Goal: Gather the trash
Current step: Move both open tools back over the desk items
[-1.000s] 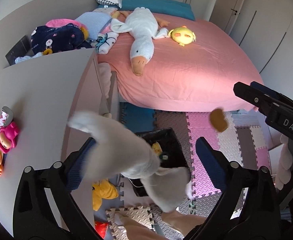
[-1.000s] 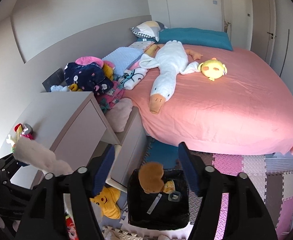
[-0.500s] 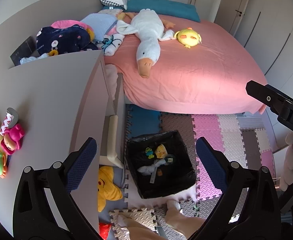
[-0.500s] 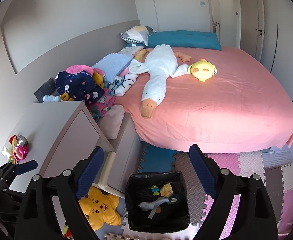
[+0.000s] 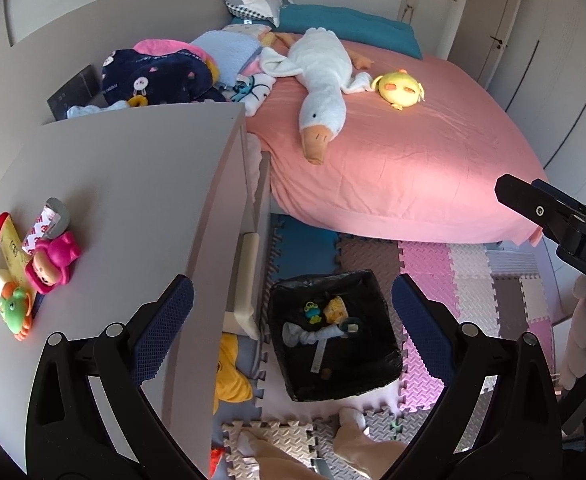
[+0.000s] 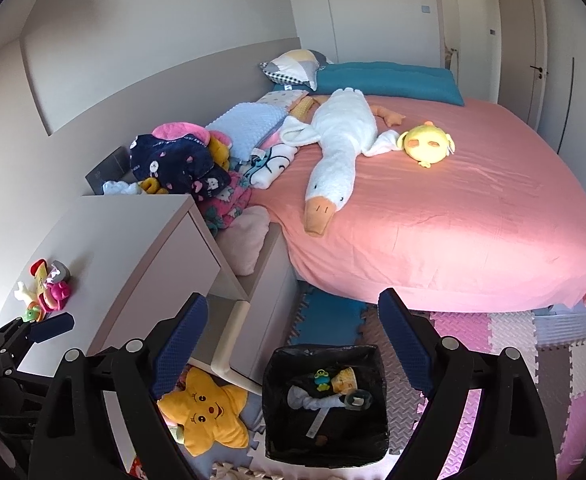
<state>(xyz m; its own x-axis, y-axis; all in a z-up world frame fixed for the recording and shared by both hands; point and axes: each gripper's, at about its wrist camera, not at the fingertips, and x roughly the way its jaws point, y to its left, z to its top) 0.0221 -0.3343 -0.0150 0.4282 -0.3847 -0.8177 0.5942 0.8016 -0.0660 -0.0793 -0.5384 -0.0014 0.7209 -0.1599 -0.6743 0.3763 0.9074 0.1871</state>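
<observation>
A black-lined trash bin [image 5: 385,354] [image 6: 273,420] stands on the foam floor mat beside the bed. Inside lie a grey sock [image 5: 313,334] [image 6: 313,400], a yellow scrap [image 5: 336,309] and other small bits. My left gripper [image 5: 293,320] is open and empty, high above the bin. My right gripper [image 6: 293,340] is open and empty too, above the bin's far side. The right gripper's body shows at the right edge of the left wrist view [image 5: 565,228]. The left gripper shows at the left edge of the right wrist view [image 6: 33,332].
A grey dresser [image 5: 133,200] stands to the left with small toys [image 5: 33,268] on top. A pink bed [image 6: 453,216] carries a white goose plush [image 6: 337,156] and a yellow plush [image 6: 429,146]. A yellow star pillow [image 6: 205,412] lies by the bin.
A second ago a grey sock and a brown piece were falling from the grippers; both now lie in the bin. Both grippers opened wider and rose a little.
</observation>
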